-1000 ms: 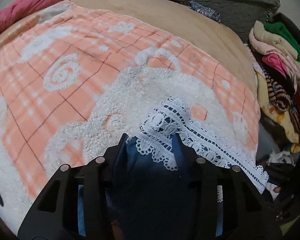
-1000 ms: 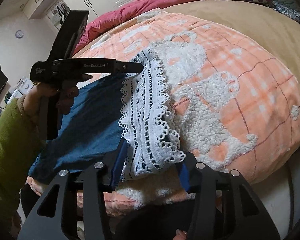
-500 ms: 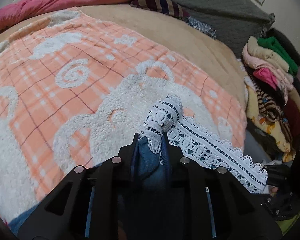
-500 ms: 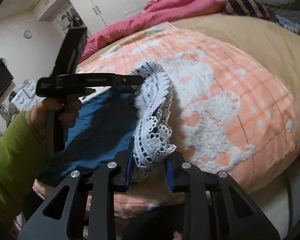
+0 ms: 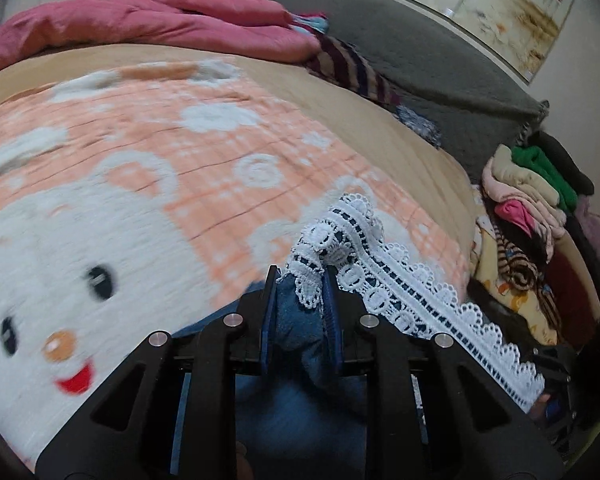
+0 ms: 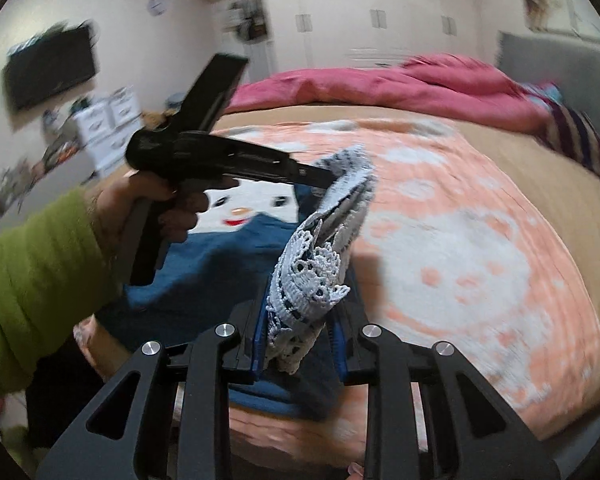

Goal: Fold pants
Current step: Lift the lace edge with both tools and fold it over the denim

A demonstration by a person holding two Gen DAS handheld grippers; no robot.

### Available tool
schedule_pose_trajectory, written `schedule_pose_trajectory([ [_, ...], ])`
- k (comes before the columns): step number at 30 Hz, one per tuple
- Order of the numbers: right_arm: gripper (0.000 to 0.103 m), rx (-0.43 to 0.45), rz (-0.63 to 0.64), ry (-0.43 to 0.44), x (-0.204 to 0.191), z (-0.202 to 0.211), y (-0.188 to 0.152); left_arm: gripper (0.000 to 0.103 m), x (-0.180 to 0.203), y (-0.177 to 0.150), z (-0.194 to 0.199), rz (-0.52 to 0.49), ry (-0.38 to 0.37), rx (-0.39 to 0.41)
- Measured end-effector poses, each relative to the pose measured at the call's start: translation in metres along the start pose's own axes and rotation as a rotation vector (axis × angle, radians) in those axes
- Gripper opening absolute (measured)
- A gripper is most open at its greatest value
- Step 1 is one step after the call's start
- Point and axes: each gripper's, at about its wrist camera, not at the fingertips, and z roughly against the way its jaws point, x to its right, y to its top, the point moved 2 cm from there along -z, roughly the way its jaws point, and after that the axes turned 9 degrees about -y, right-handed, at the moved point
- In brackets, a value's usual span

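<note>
Right wrist view: both grippers, left gripper (image 6: 332,178) and right gripper (image 6: 300,336), are clamping the lace hem (image 6: 320,264) of soft, limp blue pants (image 6: 220,256) hanging above the blanket (image 6: 460,240), best held at hem corners.

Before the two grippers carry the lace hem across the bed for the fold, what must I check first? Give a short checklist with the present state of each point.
1. Left gripper shut on the lace hem: ok, lace and denim are pinched between its jaws.
2. Right gripper shut on the same hem: ok, bunched lace sits between its jaws.
3. Hem stretched flat between both grips: not ok, it is crumpled and twisted in the right wrist view.
4. Pants lifted clear of the orange blanket: cannot tell, the lower part hangs out of view.
5. Landing area on the blanket free: ok.
</note>
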Motion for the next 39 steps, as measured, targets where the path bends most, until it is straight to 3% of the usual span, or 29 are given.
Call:
schedule_pose_trajectory([
  [5,0.024,-0.056,0.189,0.030,-0.062,-0.032,-0.015,0.016,-0.038,-0.032,0.014,0.100,0.039,-0.013],
  [10,0.024,-0.115,0.290,0.068,-0.097,-0.053,-0.036,0.018,-0.053,-0.046,0.038,0.188,0.063,0.019],
  [12,0.024,-0.122,0.321,0.078,-0.104,-0.054,-0.040,0.031,-0.059,-0.052,0.055,0.256,0.045,0.057],
  [14,0.024,-0.123,0.346,0.086,-0.111,-0.054,-0.046,0.051,-0.066,-0.059,0.069,0.305,0.012,0.108],
  [19,0.030,-0.106,0.367,0.119,-0.122,-0.054,-0.053,0.066,-0.077,-0.079,0.084,0.415,-0.104,0.220],
  [20,0.036,-0.104,0.369,0.126,-0.123,-0.054,-0.053,0.067,-0.078,-0.080,0.083,0.424,-0.124,0.231],
  [25,0.057,-0.067,0.355,0.222,-0.128,-0.040,-0.049,0.067,-0.070,-0.075,0.067,0.384,-0.061,0.173],
  [28,0.062,-0.036,0.272,0.238,-0.105,-0.028,-0.035,0.047,-0.067,-0.075,0.055,0.348,0.002,0.112],
  [29,0.066,-0.030,0.241,0.235,-0.096,-0.027,-0.029,0.045,-0.065,-0.075,0.053,0.337,0.015,0.100],
  [32,0.068,-0.036,0.093,0.159,-0.050,-0.038,-0.004,0.041,-0.062,-0.074,0.051,0.316,0.037,0.082],
  [35,0.068,-0.123,0.011,0.044,-0.005,-0.079,0.026,0.029,-0.061,-0.073,0.050,0.300,0.043,0.081],
  [39,0.068,-0.231,-0.098,0.040,0.029,-0.137,0.053,0.020,-0.065,-0.074,0.045,0.288,0.042,0.076],
])
